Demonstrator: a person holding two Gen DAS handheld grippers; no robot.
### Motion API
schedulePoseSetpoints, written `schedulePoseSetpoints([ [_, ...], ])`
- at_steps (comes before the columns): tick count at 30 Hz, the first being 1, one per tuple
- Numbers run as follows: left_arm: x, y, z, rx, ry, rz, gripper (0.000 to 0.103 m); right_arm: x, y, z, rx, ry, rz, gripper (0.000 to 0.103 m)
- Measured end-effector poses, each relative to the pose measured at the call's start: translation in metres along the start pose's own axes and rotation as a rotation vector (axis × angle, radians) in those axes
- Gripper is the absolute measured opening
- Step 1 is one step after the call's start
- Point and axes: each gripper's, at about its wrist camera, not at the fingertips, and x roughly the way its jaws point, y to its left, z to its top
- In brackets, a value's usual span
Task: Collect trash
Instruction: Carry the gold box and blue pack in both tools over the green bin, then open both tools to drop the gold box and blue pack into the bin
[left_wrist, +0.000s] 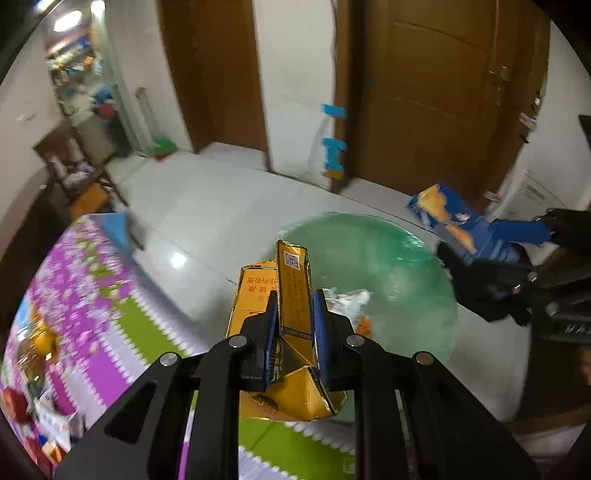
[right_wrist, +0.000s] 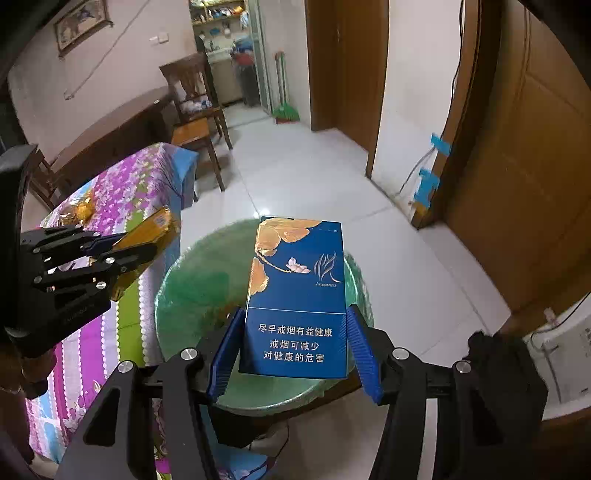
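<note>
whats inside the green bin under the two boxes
Through the green bin opening, white crumpled trash and an orange scrap show. The gold box and left tongs cover the rest.

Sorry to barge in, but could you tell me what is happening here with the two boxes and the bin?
A person is clearing trash with a handheld gripper in each hand. The left gripper has its jaws shut on a crumpled gold box, and the right gripper has its jaws shut on a blue cigarette box. Both boxes are over the green-lined bin, beside the table with the floral cloth. Neither box is released yet.
</note>
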Motion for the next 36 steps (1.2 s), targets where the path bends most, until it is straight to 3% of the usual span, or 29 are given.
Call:
schedulePoseSetpoints([
  [3, 0.011, 0.003, 0.008, 0.005, 0.04, -0.099, 0.017, 0.015, -0.002, 0.001, 0.02, 0.051, 0.016, 0.057],
  [10, 0.034, -0.002, 0.001, 0.068, 0.095, -0.072, 0.017, 0.036, 0.01, 0.0, 0.022, 0.118, 0.004, 0.057],
  [22, 0.047, 0.004, 0.005, 0.02, 0.101, -0.082, 0.018, 0.075, 0.019, 0.011, 0.042, 0.214, -0.019, 0.057],
  [24, 0.045, 0.005, 0.006, 0.017, 0.09, -0.077, 0.024, 0.075, 0.017, 0.012, 0.047, 0.208, 0.013, 0.058],
  [26, 0.042, 0.007, 0.007, 0.008, 0.08, -0.065, 0.048, 0.076, 0.017, 0.013, 0.048, 0.215, 0.003, 0.076],
  [27, 0.04, 0.008, 0.006, 0.003, 0.074, -0.064, 0.053, 0.075, 0.016, 0.013, 0.056, 0.209, 0.008, 0.078],
  [36, 0.031, 0.005, -0.001, 0.009, 0.051, -0.052, 0.055, 0.069, 0.01, 0.009, 0.071, 0.197, 0.007, 0.076],
])
